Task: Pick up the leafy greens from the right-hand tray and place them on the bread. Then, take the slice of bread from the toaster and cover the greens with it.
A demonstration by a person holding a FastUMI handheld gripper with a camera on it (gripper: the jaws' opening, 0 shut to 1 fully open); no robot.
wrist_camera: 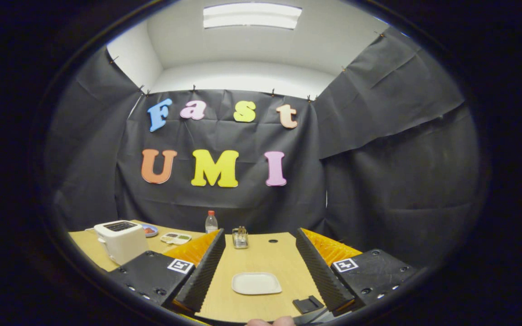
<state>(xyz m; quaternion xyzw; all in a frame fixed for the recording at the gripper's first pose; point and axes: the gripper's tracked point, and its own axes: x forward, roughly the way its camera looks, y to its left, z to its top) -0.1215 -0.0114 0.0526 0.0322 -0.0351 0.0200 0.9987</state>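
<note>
1. Looking forward along the gripper (pixel 258 233) over a light wooden table (pixel 265 260) in the lower half of the picture.
2. Holding the fingers spread wide apart, gripping nothing, with only table and plate showing between them.
3. Showing a pale square plate (pixel 256 283) lying flat on the table, low in the picture and centred between the two fingers. Showing no green on it, and looking too small and pale to tell a slice of bread from the plate itself.
4. Showing a white box-shaped toaster (pixel 120 240) at lower left, standing beyond and outside the left finger. Showing dark slots on top, with any bread in them too dim to make out.
5. Showing a small white divided tray (pixel 176 237) just right of the toaster and near the left fingertip, with greenish bits in its compartments, most likely the leafy greens.
6. Showing a blue round plate (pixel 149 230) behind the toaster, a clear plastic bottle with a red cap (pixel 211 222) at the back of the table, and a small metal wire rack (pixel 240 237) just ahead of the fingertips.
7. Judging the key relation: tray and toaster both lying ahead and to the left of the gripper, the plate lying straight below between the fingers. Reaching either would likely mean swinging left and forward, then returning to centre.
</note>
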